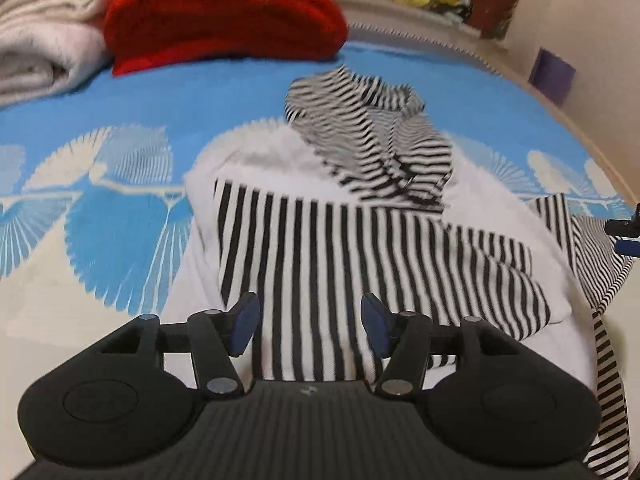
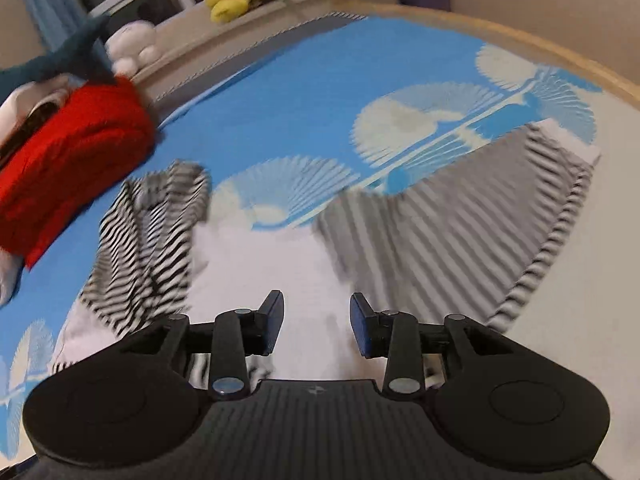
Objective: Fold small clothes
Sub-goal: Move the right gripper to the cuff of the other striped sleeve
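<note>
Shirt: striped top point(image 1: 360, 248) lies on the blue bed cover point(image 1: 200, 100), partly folded, w/ one striped part bunched on top.
L gripper point(image 1: 308, 324): fingers apart, nothing btwn them, just above the stripes.
R gripper point(image 2: 316, 326): fingers apart, empty, over the white part of the shirt.
Done: prob. one side folded in; blurry, hard to be sure.
Left: flat part on the right not folded yet, then smooth & stack by the red pile point(image 1: 224, 16).

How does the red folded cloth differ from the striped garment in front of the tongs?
The red cloth is one plain colour; the striped garment is black and white. The red cloth sits as a neat folded stack at the far edge; the striped garment lies spread and rumpled, only partly folded. Both rest on the blue patterned sheet.
</note>
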Demonstrator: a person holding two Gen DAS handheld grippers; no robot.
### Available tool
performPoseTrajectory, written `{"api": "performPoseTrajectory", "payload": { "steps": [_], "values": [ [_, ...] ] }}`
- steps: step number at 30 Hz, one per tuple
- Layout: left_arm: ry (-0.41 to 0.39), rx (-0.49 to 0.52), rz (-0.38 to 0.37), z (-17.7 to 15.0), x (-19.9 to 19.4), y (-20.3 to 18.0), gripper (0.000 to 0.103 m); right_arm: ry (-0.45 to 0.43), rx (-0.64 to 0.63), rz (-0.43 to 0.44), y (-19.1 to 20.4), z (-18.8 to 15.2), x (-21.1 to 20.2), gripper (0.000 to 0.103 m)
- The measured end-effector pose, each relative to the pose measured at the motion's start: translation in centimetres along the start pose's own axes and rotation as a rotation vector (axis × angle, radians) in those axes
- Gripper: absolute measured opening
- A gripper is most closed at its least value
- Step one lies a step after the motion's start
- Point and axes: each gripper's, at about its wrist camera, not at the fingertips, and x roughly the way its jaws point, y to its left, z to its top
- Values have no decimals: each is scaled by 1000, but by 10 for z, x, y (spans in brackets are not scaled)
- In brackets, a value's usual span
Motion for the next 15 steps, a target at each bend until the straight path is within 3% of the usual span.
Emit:
{"api": "performPoseTrajectory", "payload": {
  "steps": [5, 12, 15],
  "values": [
    [-74, 4, 13, 0, -7, -8, 70, -42, 97, -44, -61, 25, -5, 38],
    [-169, -4, 64, 6, -15, -11, 70, -99, 200, -89, -147, 52, 2, 38],
    [-174, -32, 11, 10, -16, -5, 70, -100, 248, -102, -178, 59, 15, 38]
  ]
}}
